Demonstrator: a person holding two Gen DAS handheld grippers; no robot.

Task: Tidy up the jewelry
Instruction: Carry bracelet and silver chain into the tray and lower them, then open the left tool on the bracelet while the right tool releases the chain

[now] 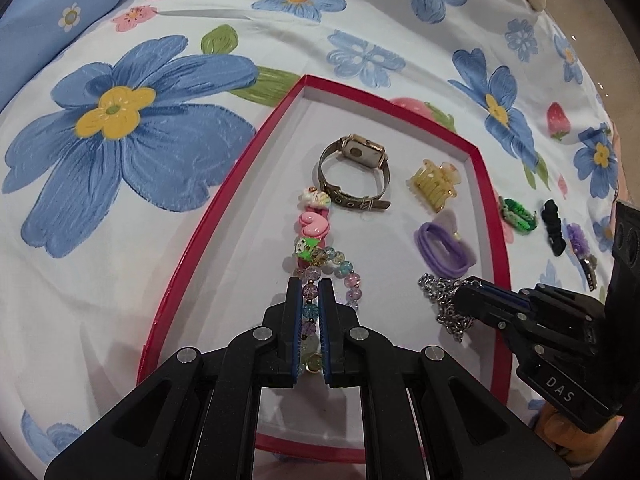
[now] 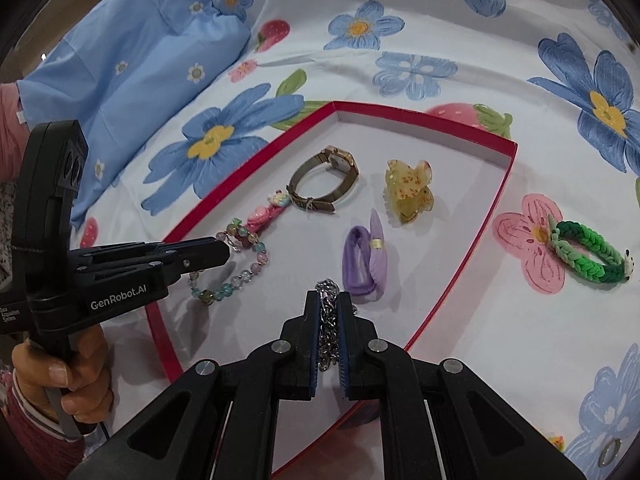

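Bedsheet [image 1: 160, 240] printed with blue flowers and strawberries is covering the whole scene, with a pale blue pillow [image 2: 132, 52] lying at the far left. Sitting on the sheet is a shallow red-rimmed box lid [image 1: 224, 184] with a white inside. The left gripper [image 1: 311, 292] is reaching into the near left part of the lid, its jaws pinching a strand of the beaded bracelet [image 1: 344, 268]; a hand [image 2: 76, 376] is gripping its handle. The right gripper [image 2: 329, 304] is reaching in just to the right, its jaws clamping a bunched silver chain [image 2: 328, 320] over the lid's near side. Farther in, a gold watch [image 1: 356, 172] is lying on its side near the middle, touching the end of a charm strip [image 1: 314, 220] that is running toward the beads. A yellow claw clip [image 1: 434, 182] is sitting at the far right, and a purple hair tie [image 1: 444, 248] is lying between that clip and the chain. Outside the lid, on the sheet to the right, a green woven bracelet [image 2: 588, 252] is resting, with a black scrunchie [image 1: 554, 228] and a purple hair clip [image 1: 578, 242] lying beyond it.
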